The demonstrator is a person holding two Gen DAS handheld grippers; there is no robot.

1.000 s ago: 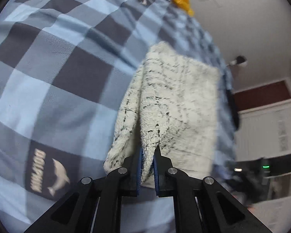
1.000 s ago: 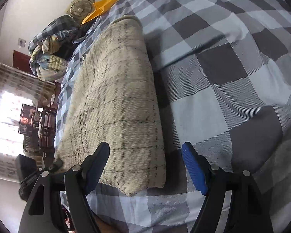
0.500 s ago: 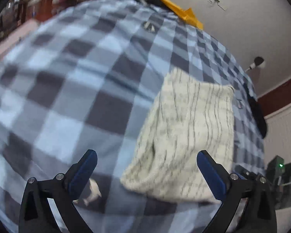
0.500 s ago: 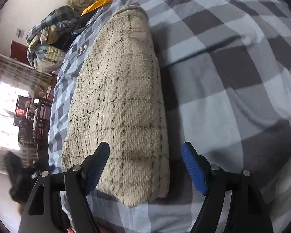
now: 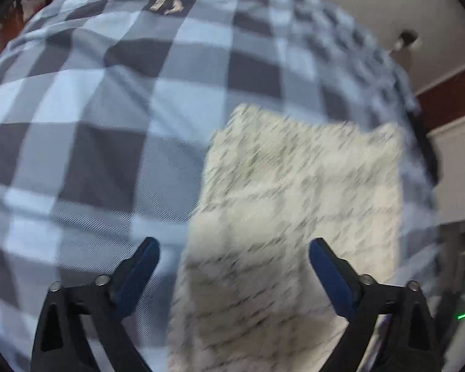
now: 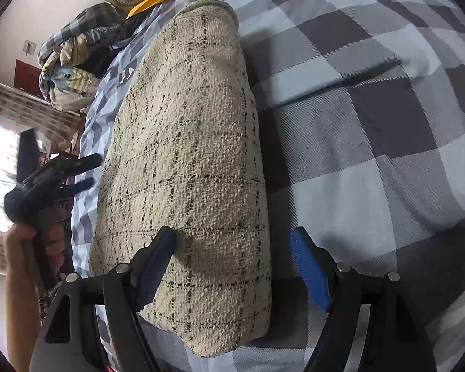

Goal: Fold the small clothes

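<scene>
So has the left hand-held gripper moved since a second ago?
Yes. The left hand-held gripper let go of the folded cream garment and pulled back over the checkered bedspread; its jaws are now closing slightly.

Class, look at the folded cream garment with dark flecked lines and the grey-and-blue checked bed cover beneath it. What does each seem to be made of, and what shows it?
Folded cream garment: probably a nubby knit or bouclé, matte; bumpy looped surface with broken dark lines.
Checked bed cover: seemingly woven cotton-like cloth, smooth and matte; fine diagonal weave lines and soft creases.
</scene>
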